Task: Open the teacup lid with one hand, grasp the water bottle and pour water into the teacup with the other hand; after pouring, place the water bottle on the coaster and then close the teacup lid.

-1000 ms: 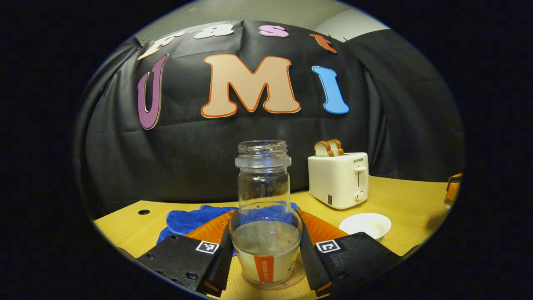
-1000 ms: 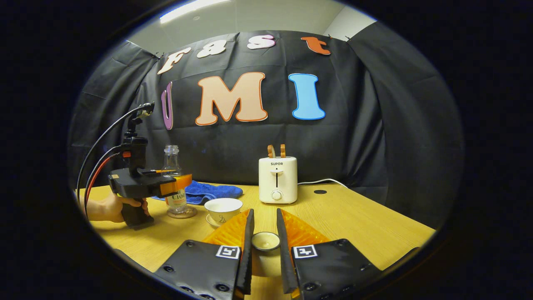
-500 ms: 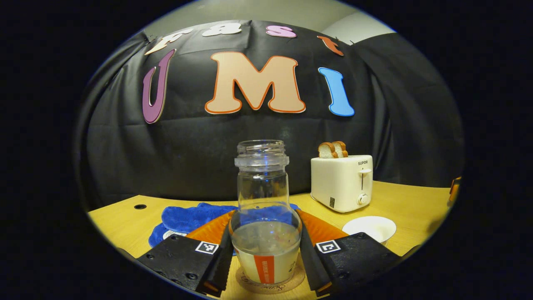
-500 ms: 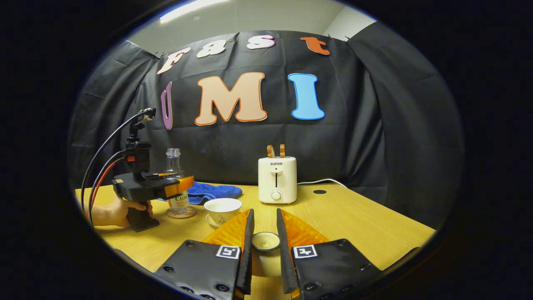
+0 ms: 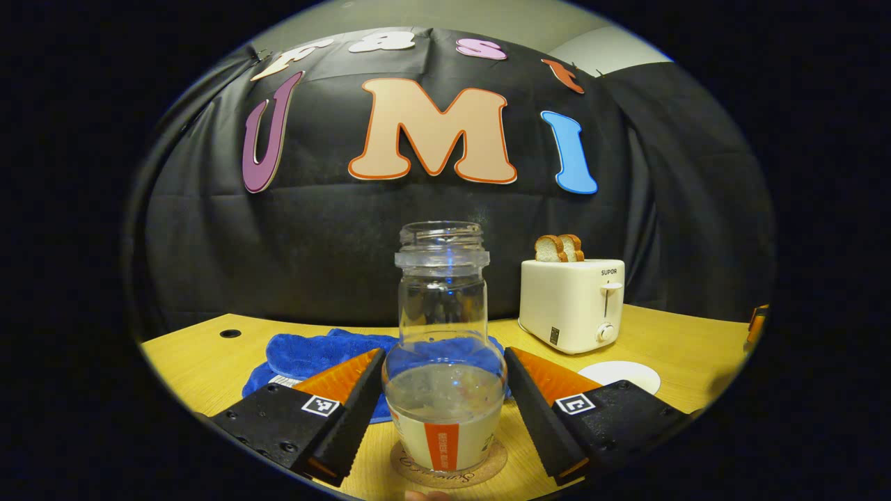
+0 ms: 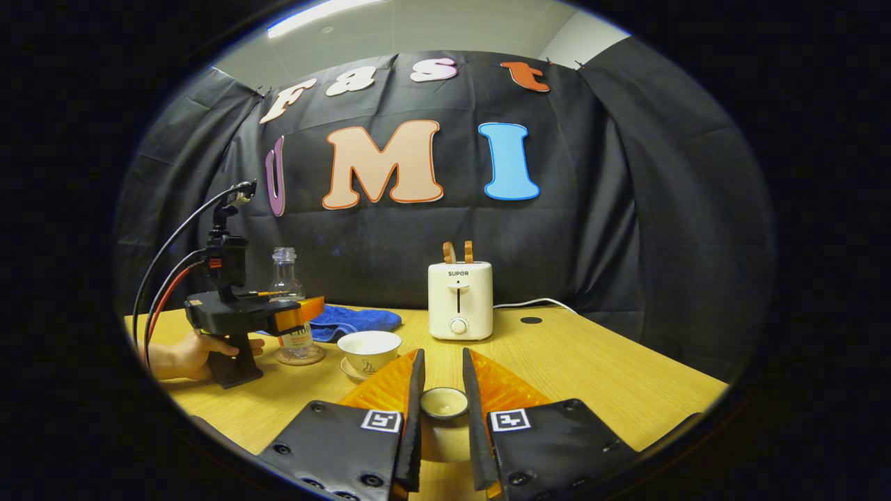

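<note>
Fingers of the left gripper (image 5: 443,410) spread wide, one on each side of the water bottle (image 5: 443,362), neither touching the glass; gaps visible on both flanks. Bottle upright, uncapped, partly filled, seated square on the round cork coaster (image 5: 449,467). Fingers of the right gripper (image 6: 441,407) drawn close, pinching the small teacup lid (image 6: 443,402) between them, knob side up, held low over the table (image 6: 598,376). Taking the bottle as landmark: blue cloth (image 5: 317,351) just behind and to its left in the left gripper view; white toaster (image 5: 572,303) with two bread slices behind and to its right; teacup (image 6: 369,350) on its saucer just to the bottle's right in the right gripper view, uncovered, rim open. Same view: left gripper body and a hand (image 6: 182,355) on its grip, directly in front of the bottle. Whether the cup holds water: cannot tell, inside hidden from both angles. Judged progress: lid off, bottle parked on coaster and released, so pouring and set-down likely finished. Left to do: carry lid from well right of the bottle across to the cup, settle it on the rim, release. Risk judged small: lid tilting on the rim if lowered off-centre.
</note>
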Demonstrator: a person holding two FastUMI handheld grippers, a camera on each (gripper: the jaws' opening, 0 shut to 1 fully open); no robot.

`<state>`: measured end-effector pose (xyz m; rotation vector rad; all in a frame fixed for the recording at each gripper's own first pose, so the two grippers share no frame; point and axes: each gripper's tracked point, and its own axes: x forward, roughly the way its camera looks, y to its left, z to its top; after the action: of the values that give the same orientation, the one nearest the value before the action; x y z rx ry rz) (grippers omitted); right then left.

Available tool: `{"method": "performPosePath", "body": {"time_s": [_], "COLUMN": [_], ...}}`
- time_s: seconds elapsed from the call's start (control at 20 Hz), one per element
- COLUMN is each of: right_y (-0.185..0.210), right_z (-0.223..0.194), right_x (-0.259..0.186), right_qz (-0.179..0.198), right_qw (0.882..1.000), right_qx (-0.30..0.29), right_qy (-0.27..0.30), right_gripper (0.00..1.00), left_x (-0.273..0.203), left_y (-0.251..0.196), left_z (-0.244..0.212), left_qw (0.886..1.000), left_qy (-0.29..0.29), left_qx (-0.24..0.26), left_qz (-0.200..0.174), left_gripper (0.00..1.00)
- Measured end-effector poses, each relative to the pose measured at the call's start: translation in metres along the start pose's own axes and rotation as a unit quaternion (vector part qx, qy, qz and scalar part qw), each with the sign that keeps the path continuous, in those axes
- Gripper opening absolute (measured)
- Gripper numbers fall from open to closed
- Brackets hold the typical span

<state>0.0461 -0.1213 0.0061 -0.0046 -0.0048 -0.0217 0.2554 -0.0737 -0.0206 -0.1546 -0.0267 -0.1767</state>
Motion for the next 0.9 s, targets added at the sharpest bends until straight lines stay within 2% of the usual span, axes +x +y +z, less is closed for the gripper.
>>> {"method": "performPosePath", "body": {"time_s": [0.1, 0.3, 0.5, 0.7, 0.75, 0.8, 0.9], "right_y": [0.002, 0.009, 0.021, 0.051, 0.058, 0.062, 0.07], "right_z": [0.0, 0.0, 0.0, -0.003, -0.004, -0.003, -0.004], "right_x": [0.0, 0.001, 0.008, 0.029, 0.036, 0.044, 0.062], "right_qz": [0.0, 0.007, 0.018, 0.058, 0.065, 0.067, 0.069], "right_qw": [1.0, 1.0, 1.0, 0.998, 0.998, 0.998, 0.998], "right_qx": [0.0, 0.0, 0.001, 0.002, 0.002, 0.003, 0.003], "right_qy": [-0.001, -0.001, -0.002, 0.001, 0.003, 0.001, 0.003], "right_gripper": [0.32, 0.32, 0.32, 0.31, 0.31, 0.31, 0.31], "left_x": [-0.005, -0.023, -0.064, -0.108, -0.115, -0.124, -0.14], "left_y": [-0.002, 0.006, 0.013, 0.011, 0.011, 0.013, 0.019], "left_z": [0.001, 0.002, 0.003, 0.006, 0.006, 0.005, 0.006], "left_qw": [1.0, 1.0, 0.999, 1.0, 1.0, 1.0, 1.0], "left_qy": [0.0, 0.001, -0.002, -0.006, -0.005, -0.005, -0.005], "left_qx": [0.001, 0.001, 0.001, 0.0, 0.0, -0.001, -0.001], "left_qz": [-0.002, 0.019, 0.039, 0.026, 0.02, 0.022, 0.029], "left_gripper": [0.96, 0.97, 0.97, 0.97, 1.0, 0.94, 0.97]}}
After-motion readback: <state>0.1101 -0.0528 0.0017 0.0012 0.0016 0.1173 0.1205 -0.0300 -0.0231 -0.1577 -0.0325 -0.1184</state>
